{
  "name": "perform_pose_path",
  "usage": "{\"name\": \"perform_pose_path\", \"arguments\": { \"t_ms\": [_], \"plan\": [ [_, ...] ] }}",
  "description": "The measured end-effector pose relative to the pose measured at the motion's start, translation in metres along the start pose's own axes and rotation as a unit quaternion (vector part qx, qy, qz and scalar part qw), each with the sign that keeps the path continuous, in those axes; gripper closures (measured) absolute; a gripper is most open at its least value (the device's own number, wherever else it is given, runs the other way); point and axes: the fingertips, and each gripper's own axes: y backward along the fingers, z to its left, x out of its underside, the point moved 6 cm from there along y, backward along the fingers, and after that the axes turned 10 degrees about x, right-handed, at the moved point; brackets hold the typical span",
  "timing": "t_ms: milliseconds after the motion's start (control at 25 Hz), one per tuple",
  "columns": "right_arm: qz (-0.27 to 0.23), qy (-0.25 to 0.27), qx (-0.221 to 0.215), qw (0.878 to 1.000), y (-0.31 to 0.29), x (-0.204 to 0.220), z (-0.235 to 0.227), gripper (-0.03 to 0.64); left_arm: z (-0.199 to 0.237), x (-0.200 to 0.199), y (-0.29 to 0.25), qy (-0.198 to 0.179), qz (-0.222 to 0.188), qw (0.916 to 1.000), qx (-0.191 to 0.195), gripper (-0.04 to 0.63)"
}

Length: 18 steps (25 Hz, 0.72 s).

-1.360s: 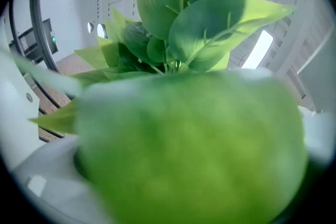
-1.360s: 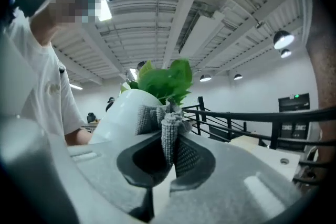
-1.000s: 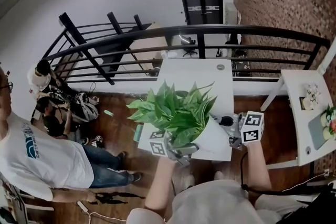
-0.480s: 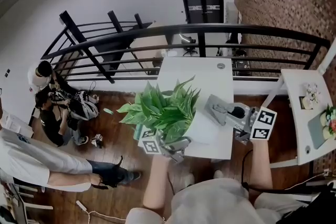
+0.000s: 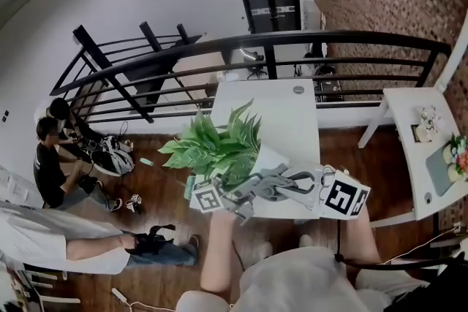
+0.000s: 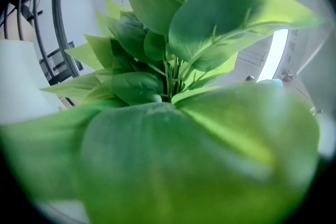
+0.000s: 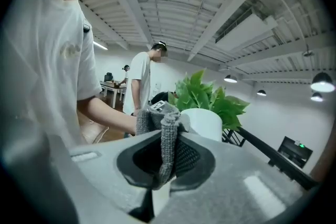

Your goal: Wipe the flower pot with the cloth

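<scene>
White walls, a brick wall and a black railing [image 5: 292, 44] close in the landing where a white table [image 5: 292, 113] stands, and the flower pot [image 7: 202, 122] is at that table's near left part. Its green leaves [image 5: 212, 146] lean out toward the left edge. The left gripper [image 5: 247, 190] sits under the foliage. Leaves fill its own view and hide its jaws, but the pot tips and travels with it, so it appears to hold the pot in a narrow pinch, probably on the rim. The right gripper [image 7: 169, 136] has its jaws closed on a grey knitted cloth [image 7: 149, 122], which bunches up just in front of the pot's white wall. The pot looks smooth, rigid and likely slippery, and the plant makes it top-heavy. The rim is therefore the safest place to hold it, which leaves the side wall bare for wiping. The cloth is limp and should fold around the curve under light pressure. A second ago the plant stood farther right on the table, with the right gripper close at its right side. Half a second ago that gripper was out over the bare tabletop, well clear of the pot. Now it has swung back in low, beside the left gripper, and the plant has shifted left.
</scene>
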Motion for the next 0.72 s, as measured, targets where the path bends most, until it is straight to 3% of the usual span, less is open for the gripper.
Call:
{"name": "perform_pose_path", "arguments": {
  "t_ms": [120, 280, 560, 720],
  "plan": [
    [-0.022, -0.005, 0.018, 1.000, 0.006, -0.004, -0.009, 0.615, -0.008, 0.001, -0.004, 0.003, 0.009, 0.9998, 0.019, 0.061],
    [-0.069, -0.050, 0.052, 0.995, 0.021, -0.005, -0.030, 0.615, -0.015, 0.001, -0.007, 0.005, 0.018, 0.9989, 0.043, 0.061],
    [-0.125, -0.170, 0.079, 0.974, 0.029, 0.013, -0.058, 0.615, -0.038, 0.003, -0.012, 0.017, 0.036, 0.9927, 0.114, 0.061],
    [-0.126, -0.229, 0.053, 0.964, 0.013, 0.032, -0.062, 0.615, -0.053, 0.004, -0.018, 0.024, 0.038, 0.9861, 0.160, 0.060]
  ]
}}
